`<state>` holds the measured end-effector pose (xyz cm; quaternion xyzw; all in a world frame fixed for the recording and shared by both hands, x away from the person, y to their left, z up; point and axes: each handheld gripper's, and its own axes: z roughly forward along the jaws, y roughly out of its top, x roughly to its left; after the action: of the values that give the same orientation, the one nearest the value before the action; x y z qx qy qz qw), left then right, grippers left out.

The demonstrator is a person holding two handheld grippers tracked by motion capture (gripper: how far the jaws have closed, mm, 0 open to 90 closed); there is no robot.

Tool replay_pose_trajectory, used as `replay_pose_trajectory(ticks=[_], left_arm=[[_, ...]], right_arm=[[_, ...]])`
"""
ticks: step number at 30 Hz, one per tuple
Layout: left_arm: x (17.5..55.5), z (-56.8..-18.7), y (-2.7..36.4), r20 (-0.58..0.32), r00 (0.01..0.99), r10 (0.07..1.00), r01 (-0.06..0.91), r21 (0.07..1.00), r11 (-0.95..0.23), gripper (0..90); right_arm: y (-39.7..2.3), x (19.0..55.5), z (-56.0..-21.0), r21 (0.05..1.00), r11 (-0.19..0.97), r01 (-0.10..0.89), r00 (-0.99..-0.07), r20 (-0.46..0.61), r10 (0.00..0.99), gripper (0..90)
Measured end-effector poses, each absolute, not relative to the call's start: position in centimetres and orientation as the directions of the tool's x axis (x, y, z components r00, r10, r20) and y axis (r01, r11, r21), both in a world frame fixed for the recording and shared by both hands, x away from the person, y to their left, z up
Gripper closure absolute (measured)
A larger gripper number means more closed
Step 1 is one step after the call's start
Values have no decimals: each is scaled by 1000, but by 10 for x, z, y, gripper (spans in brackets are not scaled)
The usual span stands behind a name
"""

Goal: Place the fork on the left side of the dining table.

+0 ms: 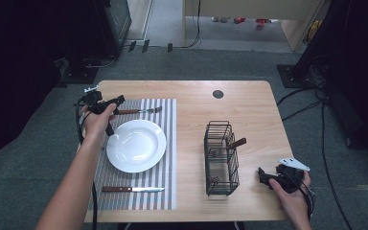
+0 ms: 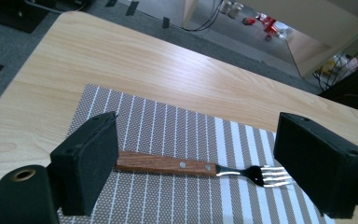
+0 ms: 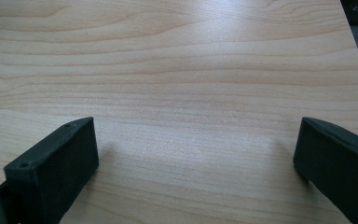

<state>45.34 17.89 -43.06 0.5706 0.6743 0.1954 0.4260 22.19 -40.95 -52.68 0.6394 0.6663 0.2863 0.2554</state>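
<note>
fork (image 2: 200, 169) | on striped placemat (image 2: 168, 126) | rigid, light, slick steel tines; best gripped at wooden handle | left gripper (image 2: 209, 163) fingers apart | right gripper (image 3: 196, 172) fingers apart, over bare desk (image 3: 177, 70)

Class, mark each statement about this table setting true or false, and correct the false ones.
1. The wooden-handled fork lies on the striped placemat. True.
2. The round white plate holds food. False: it is empty.
3. The wooden-handled knife lies in the black wire basket. False: it lies on the placemat, near the plate.
4. The left gripper is open. True.
5. The right gripper holds a spoon. False: it is open over bare wood.
</note>
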Motion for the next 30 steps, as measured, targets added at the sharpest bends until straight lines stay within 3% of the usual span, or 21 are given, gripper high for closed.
replay_pose_trajectory(ticks=[16,30], left_arm=[[398,-407,189,-303,116,946,565,803,188,134],[333,-413,198,-255,187,949,514,848,126,130]], right_arm=[[-409,222,-527,708,18,706,-51,26,998,0],[-410,222,-527,708,18,706,-52,26,998,0]])
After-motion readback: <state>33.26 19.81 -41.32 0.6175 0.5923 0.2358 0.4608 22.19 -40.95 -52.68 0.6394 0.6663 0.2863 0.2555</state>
